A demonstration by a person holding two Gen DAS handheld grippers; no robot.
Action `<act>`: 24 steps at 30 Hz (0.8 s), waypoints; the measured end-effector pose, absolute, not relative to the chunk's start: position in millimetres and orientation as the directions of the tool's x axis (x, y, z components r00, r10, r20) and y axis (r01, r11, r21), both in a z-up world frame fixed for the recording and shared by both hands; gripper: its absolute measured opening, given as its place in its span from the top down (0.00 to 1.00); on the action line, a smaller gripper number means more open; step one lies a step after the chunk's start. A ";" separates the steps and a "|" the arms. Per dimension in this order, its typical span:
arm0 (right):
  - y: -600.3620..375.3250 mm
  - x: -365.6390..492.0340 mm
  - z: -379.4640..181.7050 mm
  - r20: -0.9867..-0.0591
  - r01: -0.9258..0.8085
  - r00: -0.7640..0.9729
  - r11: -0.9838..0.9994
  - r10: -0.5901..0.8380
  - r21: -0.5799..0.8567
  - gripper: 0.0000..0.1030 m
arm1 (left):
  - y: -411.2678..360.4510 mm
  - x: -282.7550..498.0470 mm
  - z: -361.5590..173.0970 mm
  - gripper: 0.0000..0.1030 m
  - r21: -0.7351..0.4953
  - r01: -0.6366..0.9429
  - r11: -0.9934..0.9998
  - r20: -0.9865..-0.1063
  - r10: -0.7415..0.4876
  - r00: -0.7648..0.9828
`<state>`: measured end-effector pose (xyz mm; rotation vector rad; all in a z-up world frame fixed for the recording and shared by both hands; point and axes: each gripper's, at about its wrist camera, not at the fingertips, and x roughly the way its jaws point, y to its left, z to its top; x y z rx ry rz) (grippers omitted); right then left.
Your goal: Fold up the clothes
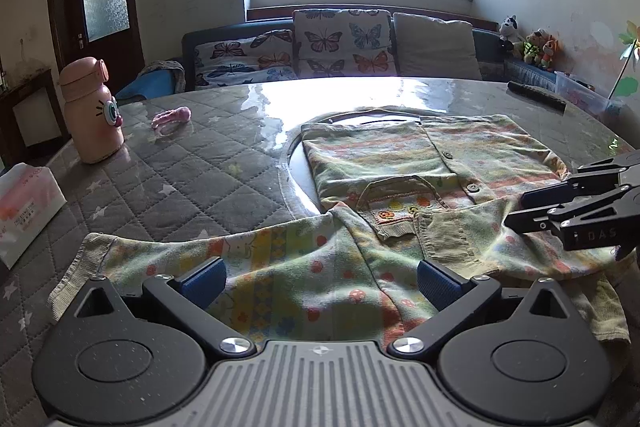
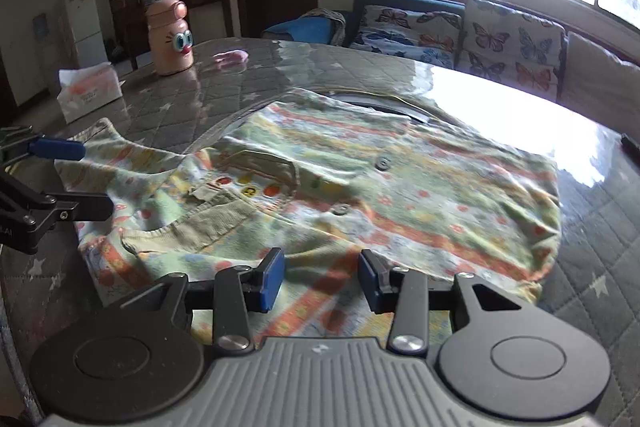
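Note:
A child's pastel cardigan (image 1: 400, 155) (image 2: 400, 195) with buttons and a flower print lies flat on the table. One sleeve stretches left, its ribbed cuff (image 1: 80, 267) on the quilted cover. A second ribbed cuff (image 1: 444, 239) (image 2: 208, 223) lies folded across the chest. My left gripper (image 1: 320, 281) (image 2: 80, 179) is open wide, low over the stretched sleeve, with cloth under its blue pads. My right gripper (image 2: 321, 279) (image 1: 528, 207) is open with a narrower gap, just above the garment's near edge. Neither holds cloth.
On the quilted, glass-topped table (image 1: 180, 179) stand a pink cartoon bottle (image 1: 92, 111) (image 2: 170, 37), a tissue pack (image 1: 24, 207) (image 2: 90, 91), a small pink item (image 1: 172, 117) and a black remote (image 1: 536, 95). A butterfly-cushioned sofa (image 1: 320, 43) sits behind.

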<state>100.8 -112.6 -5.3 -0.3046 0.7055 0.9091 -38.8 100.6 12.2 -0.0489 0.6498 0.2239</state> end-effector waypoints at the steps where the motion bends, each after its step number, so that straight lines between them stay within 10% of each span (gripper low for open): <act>1: -108.4 98.1 -5.1 -0.673 -0.813 0.408 0.581 0.617 0.041 0.60 | 102.4 -39.5 11.9 0.00 0.023 -0.230 0.973 -0.604 0.197 0.772; 18: -43.1 84.6 -12.2 -0.692 -0.894 0.312 0.447 0.650 0.017 0.59 | 163.1 -67.6 7.4 0.00 -0.017 -0.493 0.870 -0.605 0.383 0.698; 24: -42.2 84.4 -9.1 -0.682 -0.897 0.302 0.441 0.666 0.033 0.41 | 189.2 -79.6 1.1 0.00 -0.032 -0.620 0.784 -0.613 0.475 0.632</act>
